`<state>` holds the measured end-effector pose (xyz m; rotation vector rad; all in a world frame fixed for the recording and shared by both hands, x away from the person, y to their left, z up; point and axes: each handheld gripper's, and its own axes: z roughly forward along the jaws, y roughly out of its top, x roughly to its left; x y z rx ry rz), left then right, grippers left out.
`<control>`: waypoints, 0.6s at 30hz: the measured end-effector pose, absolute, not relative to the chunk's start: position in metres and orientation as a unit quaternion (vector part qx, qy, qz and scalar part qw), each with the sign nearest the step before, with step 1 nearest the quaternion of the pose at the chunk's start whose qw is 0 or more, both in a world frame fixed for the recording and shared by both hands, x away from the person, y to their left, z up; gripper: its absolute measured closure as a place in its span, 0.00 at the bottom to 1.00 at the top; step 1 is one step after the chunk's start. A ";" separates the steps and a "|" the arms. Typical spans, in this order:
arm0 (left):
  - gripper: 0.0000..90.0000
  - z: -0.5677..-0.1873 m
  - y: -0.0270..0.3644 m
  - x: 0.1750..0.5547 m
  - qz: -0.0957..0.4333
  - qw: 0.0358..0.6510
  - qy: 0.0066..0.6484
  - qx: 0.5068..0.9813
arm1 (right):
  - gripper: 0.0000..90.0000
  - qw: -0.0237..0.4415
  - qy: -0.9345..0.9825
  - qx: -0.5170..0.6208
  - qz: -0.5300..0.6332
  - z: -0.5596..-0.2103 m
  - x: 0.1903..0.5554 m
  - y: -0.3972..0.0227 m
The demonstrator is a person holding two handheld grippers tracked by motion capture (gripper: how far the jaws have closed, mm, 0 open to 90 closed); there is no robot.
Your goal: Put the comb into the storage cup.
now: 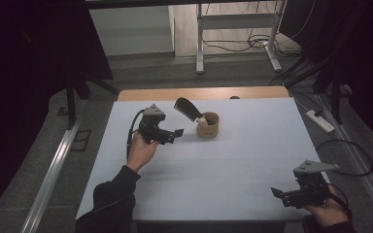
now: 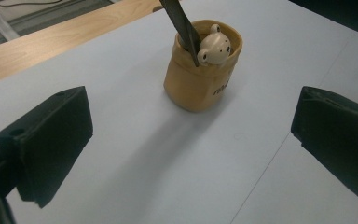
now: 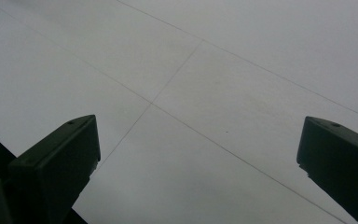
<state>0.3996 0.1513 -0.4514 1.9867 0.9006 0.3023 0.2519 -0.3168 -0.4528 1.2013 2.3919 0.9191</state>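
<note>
Pot point(image 2: 200, 79) with spatula point(image 2: 182, 28) inside

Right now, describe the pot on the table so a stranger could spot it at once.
Start at the white table and look to its far middle, just ahead of the left tongs. There stands a small tan pot, upright. A little bear head peeks over its rim, and a dark flat tool leans out of it.

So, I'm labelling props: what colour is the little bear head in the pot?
Cream, with dark eyes and nose; the left gripper view shows the bear head best.
</note>
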 end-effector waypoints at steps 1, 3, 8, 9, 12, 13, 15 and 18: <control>0.00 -0.451 0.151 0.399 0.124 0.452 0.365 0.805 | 0.00 0.155 0.835 0.419 0.321 -0.453 0.252 -0.317; 0.00 -0.451 0.152 0.398 0.126 0.452 0.366 0.804 | 0.00 0.155 0.835 0.418 0.321 -0.453 0.252 -0.317; 0.00 -0.452 0.154 0.394 0.128 0.451 0.367 0.803 | 0.00 0.155 0.836 0.415 0.322 -0.453 0.252 -0.317; 0.00 -0.453 0.154 0.393 0.129 0.450 0.367 0.804 | 0.00 0.156 0.836 0.415 0.323 -0.453 0.252 -0.317; 0.00 -0.454 0.155 0.391 0.131 0.447 0.368 0.805 | 0.00 0.156 0.836 0.414 0.323 -0.453 0.251 -0.317; 0.00 -0.454 0.155 0.390 0.131 0.446 0.368 0.805 | 0.00 0.156 0.837 0.414 0.323 -0.453 0.251 -0.317; 0.00 -0.455 0.155 0.389 0.131 0.446 0.369 0.805 | 0.00 0.156 0.837 0.414 0.323 -0.453 0.251 -0.317; 0.00 -0.455 0.154 0.386 0.132 0.444 0.367 0.807 | 0.00 0.156 0.837 0.414 0.323 -0.453 0.251 -0.317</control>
